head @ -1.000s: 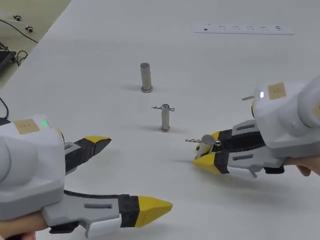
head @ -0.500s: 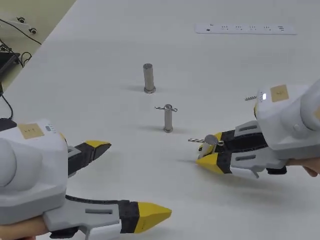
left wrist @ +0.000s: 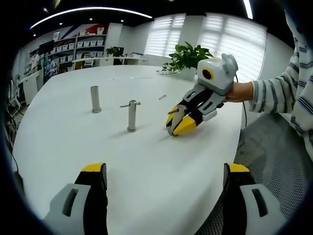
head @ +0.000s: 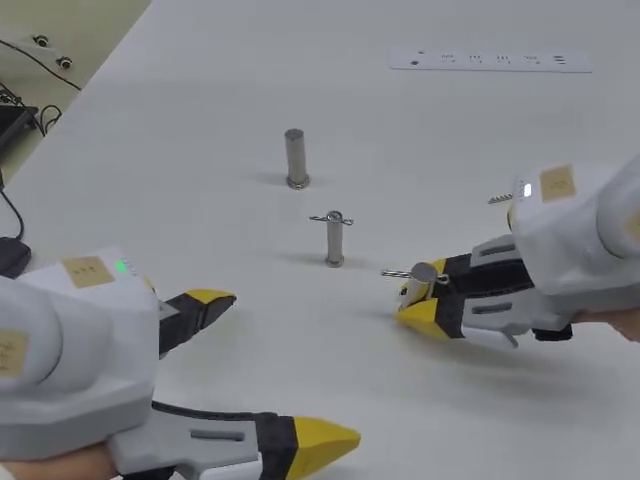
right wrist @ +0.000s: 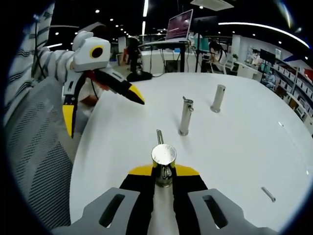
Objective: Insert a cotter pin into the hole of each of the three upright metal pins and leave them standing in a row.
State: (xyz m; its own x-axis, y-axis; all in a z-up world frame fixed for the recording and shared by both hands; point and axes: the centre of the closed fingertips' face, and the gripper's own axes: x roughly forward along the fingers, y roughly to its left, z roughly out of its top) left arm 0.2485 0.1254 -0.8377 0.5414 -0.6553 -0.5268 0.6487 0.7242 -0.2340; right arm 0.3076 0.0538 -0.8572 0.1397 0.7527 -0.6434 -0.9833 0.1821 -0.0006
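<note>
Three metal pins are in play. The far pin [head: 294, 157] stands bare on the white table [head: 200, 120]. Upright in the middle is a pin [head: 334, 238] with a cotter pin [head: 329, 219] through its top. The third pin [head: 426, 273] lies between the yellow tips of my right gripper [head: 408, 300], which is shut on it, low over the table; a cotter pin [head: 396, 273] pokes out of it. In the right gripper view the held pin [right wrist: 164, 155] sits in my right gripper [right wrist: 164, 172]. My left gripper [head: 285, 368] is open and empty, near the front left.
A loose cotter pin [head: 498, 199] lies on the table behind the right gripper. A white power strip [head: 490, 61] lies at the back. Cables [head: 35, 55] run off the table's left edge. In the left gripper view a person's striped sleeve [left wrist: 279, 93] is behind the right gripper [left wrist: 177, 123].
My left gripper has shifted slightly right and toward me, still open. The right gripper has stayed shut on its pin, almost in place.
</note>
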